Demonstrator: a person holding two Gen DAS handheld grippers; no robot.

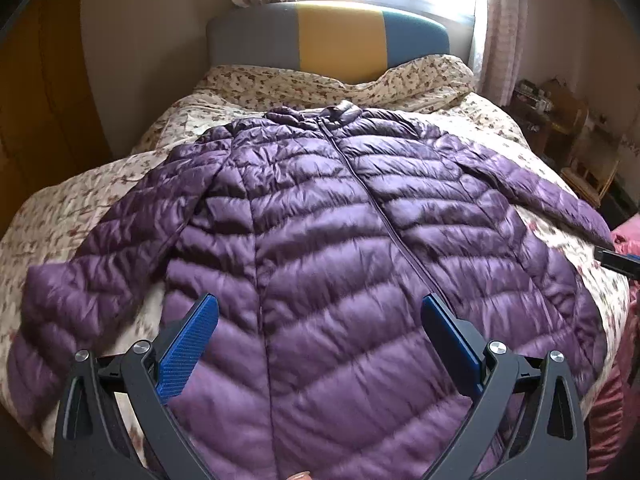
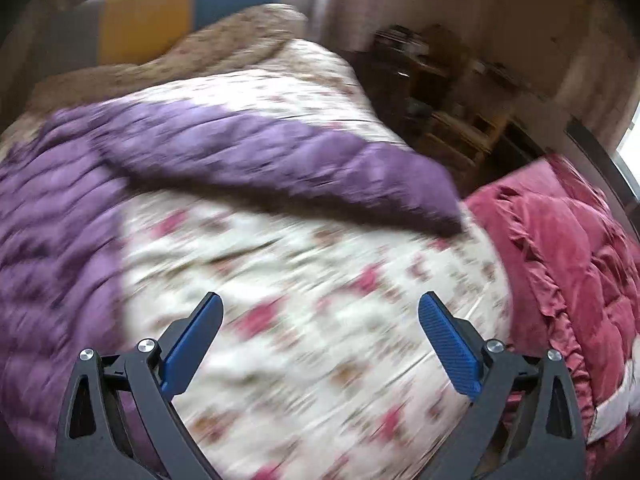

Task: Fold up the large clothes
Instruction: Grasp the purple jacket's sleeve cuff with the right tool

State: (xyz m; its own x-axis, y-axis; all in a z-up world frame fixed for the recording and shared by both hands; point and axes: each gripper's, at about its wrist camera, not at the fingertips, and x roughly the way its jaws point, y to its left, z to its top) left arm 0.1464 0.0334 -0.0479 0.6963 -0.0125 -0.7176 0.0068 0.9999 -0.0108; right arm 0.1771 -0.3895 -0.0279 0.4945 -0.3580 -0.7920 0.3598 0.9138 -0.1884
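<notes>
Left fingers (image 1: 320, 312) spread wide, empty, over purple jacket (image 1: 320, 220) | right fingers (image 2: 320, 312) wide, empty, beside sleeve (image 2: 280, 160)

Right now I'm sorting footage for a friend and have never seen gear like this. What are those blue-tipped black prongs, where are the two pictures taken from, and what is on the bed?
The prongs are two hand-held grippers, one in each of a person's hands; each carries a camera looking forward along its fingers. The left gripper is open above a purple puffer jacket, spread flat and zipped on a floral bedspread. The right gripper, also open, looks over the bedspread toward the jacket's sleeve; that picture is blurred. A pink quilt lies at the bed's edge. Neither gripper holds anything.
</notes>
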